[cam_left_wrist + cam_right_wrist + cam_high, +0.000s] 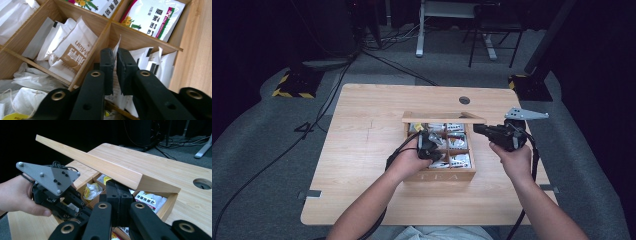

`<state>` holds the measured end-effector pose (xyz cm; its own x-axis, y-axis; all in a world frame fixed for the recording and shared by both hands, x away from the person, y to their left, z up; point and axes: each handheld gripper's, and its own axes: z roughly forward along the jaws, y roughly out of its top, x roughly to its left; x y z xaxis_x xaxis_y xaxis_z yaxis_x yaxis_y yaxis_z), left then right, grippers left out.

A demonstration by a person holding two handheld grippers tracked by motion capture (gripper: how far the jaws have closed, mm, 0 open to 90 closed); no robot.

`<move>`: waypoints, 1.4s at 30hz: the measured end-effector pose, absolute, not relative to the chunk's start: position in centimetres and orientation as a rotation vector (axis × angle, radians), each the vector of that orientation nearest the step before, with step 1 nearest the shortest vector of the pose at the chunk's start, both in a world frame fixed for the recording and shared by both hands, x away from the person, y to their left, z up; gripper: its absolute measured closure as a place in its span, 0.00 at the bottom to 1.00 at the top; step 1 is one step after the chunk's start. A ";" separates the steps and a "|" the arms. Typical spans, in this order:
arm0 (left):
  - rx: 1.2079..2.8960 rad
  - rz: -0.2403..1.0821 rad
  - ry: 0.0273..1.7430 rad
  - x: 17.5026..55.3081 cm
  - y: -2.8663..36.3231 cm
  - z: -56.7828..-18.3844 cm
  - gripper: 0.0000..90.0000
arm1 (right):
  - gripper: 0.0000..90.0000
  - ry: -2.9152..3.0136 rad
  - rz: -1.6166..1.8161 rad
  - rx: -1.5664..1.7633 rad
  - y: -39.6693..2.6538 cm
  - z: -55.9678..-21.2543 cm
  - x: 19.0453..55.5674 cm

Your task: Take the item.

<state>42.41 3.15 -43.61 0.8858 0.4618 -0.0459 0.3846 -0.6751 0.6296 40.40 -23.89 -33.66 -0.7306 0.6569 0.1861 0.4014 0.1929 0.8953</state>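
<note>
Left tool point(114, 71) sits in the tea box point(439, 176) on the counter point(362, 150), its jaws pressed together on the edge of a white sachet point(115, 50) standing in the middle compartment on the box's right side. To lift cleanly, I judge a straight upward pull best, clear of the wooden dividers point(97, 48) and neighbouring packets. Farther back, right tool point(120, 202) is pressed together against the raised lid point(100, 166), apparently propping it; it should stay steady.
</note>
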 end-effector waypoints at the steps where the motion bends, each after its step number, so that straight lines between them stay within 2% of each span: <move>1: 2.386 0.150 0.614 42.4 3.2 -43.7 0.96 | 1.00 2.230 1.555 1.014 -23.9 -33.7 40.4; 8: 2.379 0.161 0.606 42.4 3.4 -43.7 1.00 | 1.00 2.231 1.557 1.016 -23.9 -33.7 40.4; 33: 2.264 0.216 0.525 41.2 4.4 -40.0 1.00 | 1.00 2.237 1.543 1.020 -23.8 -33.6 40.5; 42: 2.244 0.194 0.530 40.6 5.1 -39.3 1.00 | 1.00 2.235 1.540 1.022 -23.8 -33.4 40.6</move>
